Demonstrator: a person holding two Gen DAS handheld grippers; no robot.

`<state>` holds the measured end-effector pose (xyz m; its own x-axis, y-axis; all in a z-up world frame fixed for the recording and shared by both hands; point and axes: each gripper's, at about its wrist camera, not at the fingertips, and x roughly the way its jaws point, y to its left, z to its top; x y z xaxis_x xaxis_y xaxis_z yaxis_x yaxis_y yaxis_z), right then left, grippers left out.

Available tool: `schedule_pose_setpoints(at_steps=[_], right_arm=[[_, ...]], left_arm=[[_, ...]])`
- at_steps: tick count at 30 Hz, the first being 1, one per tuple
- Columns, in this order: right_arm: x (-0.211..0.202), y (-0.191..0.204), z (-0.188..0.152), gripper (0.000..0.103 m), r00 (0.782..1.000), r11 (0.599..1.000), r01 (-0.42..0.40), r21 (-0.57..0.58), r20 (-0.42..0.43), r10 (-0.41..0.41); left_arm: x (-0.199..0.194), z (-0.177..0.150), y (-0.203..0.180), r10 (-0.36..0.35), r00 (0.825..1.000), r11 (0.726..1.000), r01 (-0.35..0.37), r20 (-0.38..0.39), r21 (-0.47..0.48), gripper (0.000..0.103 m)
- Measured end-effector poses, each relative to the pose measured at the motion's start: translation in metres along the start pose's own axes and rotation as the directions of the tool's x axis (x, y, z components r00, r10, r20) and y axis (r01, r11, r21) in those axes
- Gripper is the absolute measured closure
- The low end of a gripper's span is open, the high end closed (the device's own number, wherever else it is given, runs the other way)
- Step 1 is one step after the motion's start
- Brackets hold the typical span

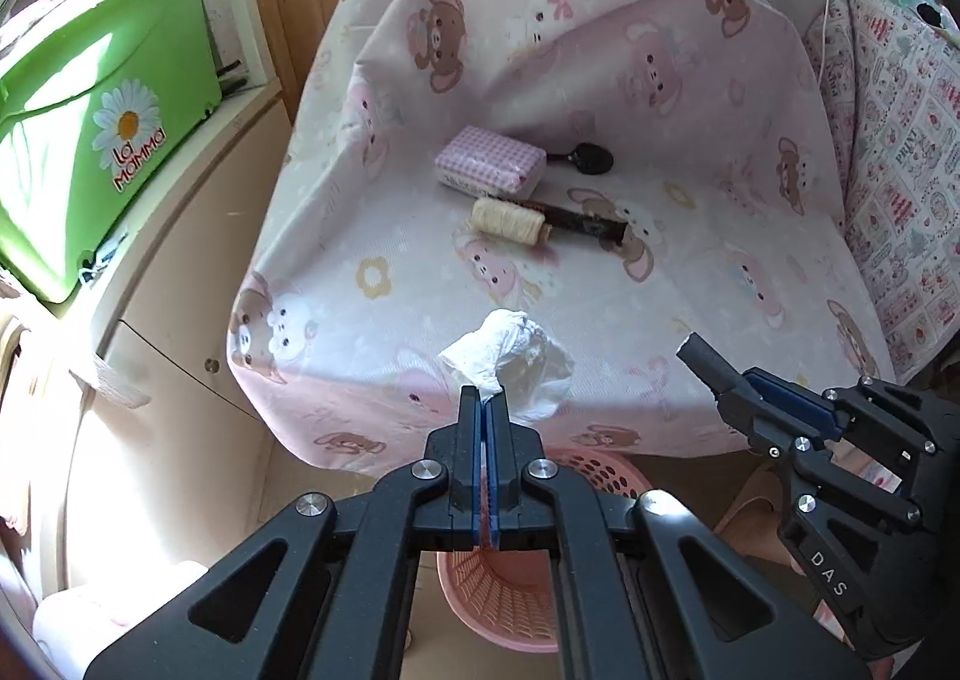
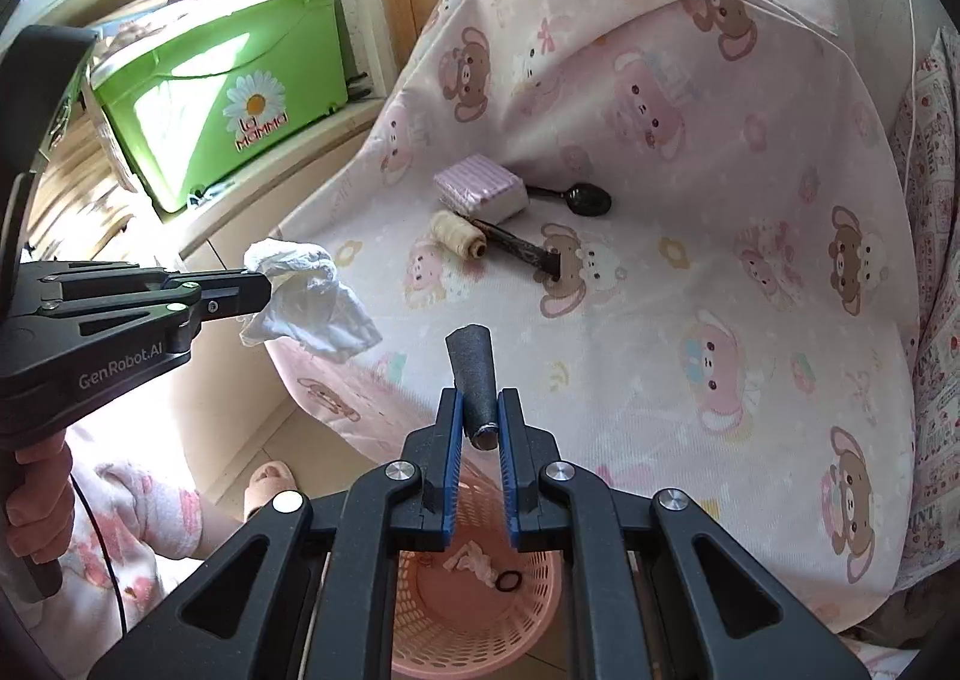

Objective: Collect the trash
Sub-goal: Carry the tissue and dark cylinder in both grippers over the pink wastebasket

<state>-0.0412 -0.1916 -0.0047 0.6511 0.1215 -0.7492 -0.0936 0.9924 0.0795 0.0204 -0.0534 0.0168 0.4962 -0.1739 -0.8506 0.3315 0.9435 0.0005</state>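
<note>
Tissue (image 1: 510,356): white, soft, weightless; my left gripper (image 1: 483,401) pinches its corner, jaws closed.
Tube (image 2: 474,386): dark, stiff, light; my right gripper (image 2: 480,410) clamps its lower end.
Basket (image 2: 540,608): pink, below both.

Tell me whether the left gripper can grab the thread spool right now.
Probably not: the left gripper is shut on the crumpled tissue. The thread spool itself lies unobstructed.

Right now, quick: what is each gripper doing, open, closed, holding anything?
Left gripper: closed on the crumpled white tissue.
Right gripper: closed on the dark grey cylindrical tube.
</note>
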Motion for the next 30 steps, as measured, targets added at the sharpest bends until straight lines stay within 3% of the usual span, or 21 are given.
schedule_pose_setpoints(at_steps=[4, 7, 17, 22, 30], right_arm=[[0.005, 0.009, -0.008, 0.091, 0.999, 0.999, -0.036, -0.039, -0.026, 0.035], [0.003, 0.014, -0.009, 0.091, 0.998, 0.996, -0.051, -0.07, -0.032, 0.049], [0.031, 0.026, -0.032, 0.09, 0.98, 0.989, -0.109, -0.098, -0.176, 0.09], [0.052, 0.026, -0.048, 0.091, 0.969, 0.991, -0.069, -0.114, -0.243, 0.04], [0.091, 0.03, -0.074, 0.091, 0.936, 0.985, -0.026, -0.172, -0.351, -0.037]], left_arm=[[0.021, -0.013, 0.004, -0.059, 0.994, 0.998, 0.057, -0.092, -0.019, 0.102], [0.025, -0.018, 0.004, -0.085, 0.989, 0.996, 0.083, -0.12, -0.027, 0.102], [0.056, -0.035, 0.015, -0.118, 0.961, 0.99, 0.093, -0.252, -0.11, 0.102], [0.086, -0.048, 0.01, -0.131, 0.927, 0.988, 0.095, -0.351, -0.118, 0.102], [0.149, -0.075, 0.004, -0.115, 0.851, 0.988, 0.043, -0.512, -0.15, 0.102]])
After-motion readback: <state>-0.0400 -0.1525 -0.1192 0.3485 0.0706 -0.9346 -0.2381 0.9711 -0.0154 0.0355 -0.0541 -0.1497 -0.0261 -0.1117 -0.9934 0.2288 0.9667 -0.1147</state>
